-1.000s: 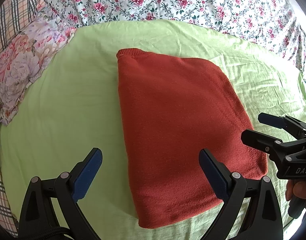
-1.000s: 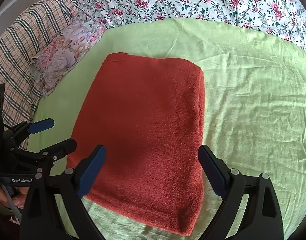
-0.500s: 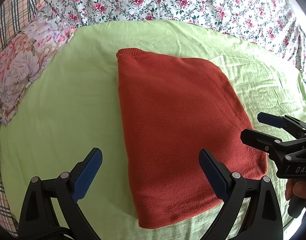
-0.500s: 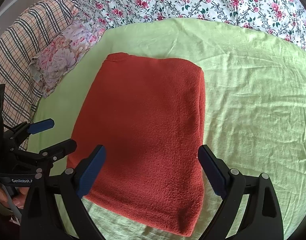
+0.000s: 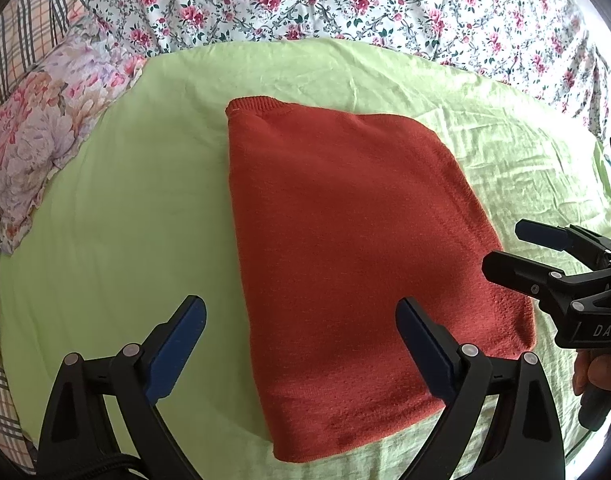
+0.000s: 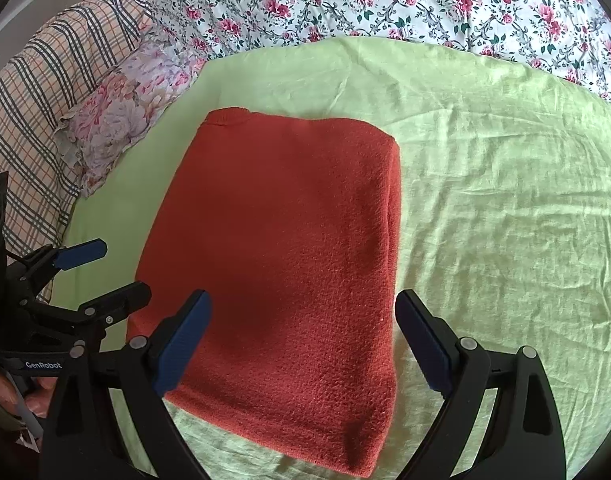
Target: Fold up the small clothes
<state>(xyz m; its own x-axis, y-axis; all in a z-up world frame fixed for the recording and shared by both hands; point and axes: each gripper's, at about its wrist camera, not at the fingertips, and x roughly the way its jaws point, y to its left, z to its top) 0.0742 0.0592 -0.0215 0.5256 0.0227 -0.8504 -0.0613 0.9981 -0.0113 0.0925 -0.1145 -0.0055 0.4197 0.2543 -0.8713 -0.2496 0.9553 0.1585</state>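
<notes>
A rust-red knit garment (image 5: 345, 240) lies folded into a flat rectangle on a light green sheet (image 5: 125, 220); it also shows in the right wrist view (image 6: 281, 248). My left gripper (image 5: 301, 344) is open and empty, held above the garment's near left edge. My right gripper (image 6: 303, 340) is open and empty above the garment's near end. Each gripper shows in the other's view, the right one (image 5: 521, 248) beside the garment's right edge, the left one (image 6: 113, 268) beside its left edge. Neither touches the cloth.
A floral bedspread (image 5: 345, 4) lies beyond the green sheet. A pink floral pillow (image 5: 45, 132) and a plaid blanket (image 6: 45, 100) lie at the left. The green sheet (image 6: 505, 200) is bare and wrinkled to the garment's right.
Almost nothing differs. Both grippers stay open above the folded garment, with only a slight drift of the views.
</notes>
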